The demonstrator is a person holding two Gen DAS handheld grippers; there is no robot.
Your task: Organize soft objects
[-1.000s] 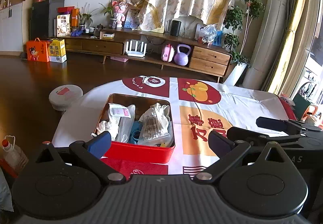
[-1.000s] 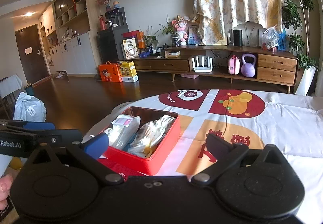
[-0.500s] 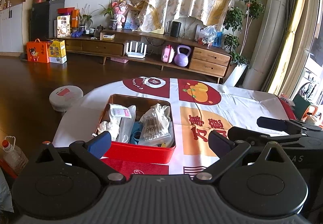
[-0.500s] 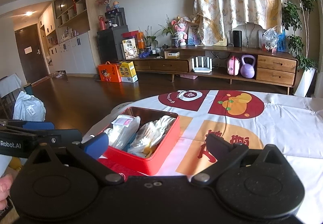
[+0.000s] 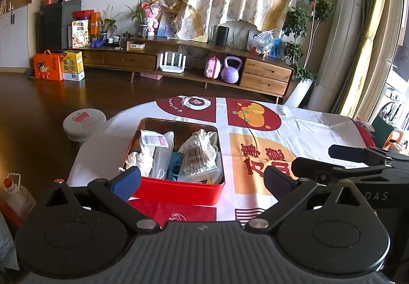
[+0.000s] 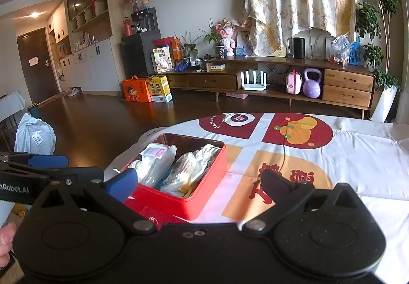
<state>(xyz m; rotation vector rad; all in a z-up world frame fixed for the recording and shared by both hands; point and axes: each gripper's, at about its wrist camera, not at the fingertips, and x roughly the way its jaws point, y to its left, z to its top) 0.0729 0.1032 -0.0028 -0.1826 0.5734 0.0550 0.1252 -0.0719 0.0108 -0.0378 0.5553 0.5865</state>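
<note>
Red tin (image 5: 179, 190) sits on the near left part of the table, lid off, resting on the white cloth (image 5: 306, 125) printed with red and orange panels. Inside: a clear bag of cotton swabs (image 5: 195, 162) at right with a barcode label facing up, a white cloth bundle (image 5: 207, 138) behind it, a flat clear packet with a pink-and-white label (image 5: 154, 142) at left, crumpled white material (image 5: 135, 157) in the near left corner, something blue (image 5: 175, 160) wedged in the middle. Left gripper (image 5: 202, 180) spread wide, nothing between the fingers, held just short of the tin's near wall; its blue left pad (image 5: 126, 181) overlaps the tin's near left corner in view, contact cannot be told. Right gripper (image 6: 198, 185) also spread and empty, low over the cloth, the tin (image 6: 189, 198) ahead and left of its centre line. From the right wrist view the left gripper's fingers (image 6: 48, 161) show at the left edge. Beyond the table: wooden TV console (image 6: 268, 79), purple kettlebell (image 6: 311, 87), orange gift box (image 6: 136, 90) on the floor
</note>
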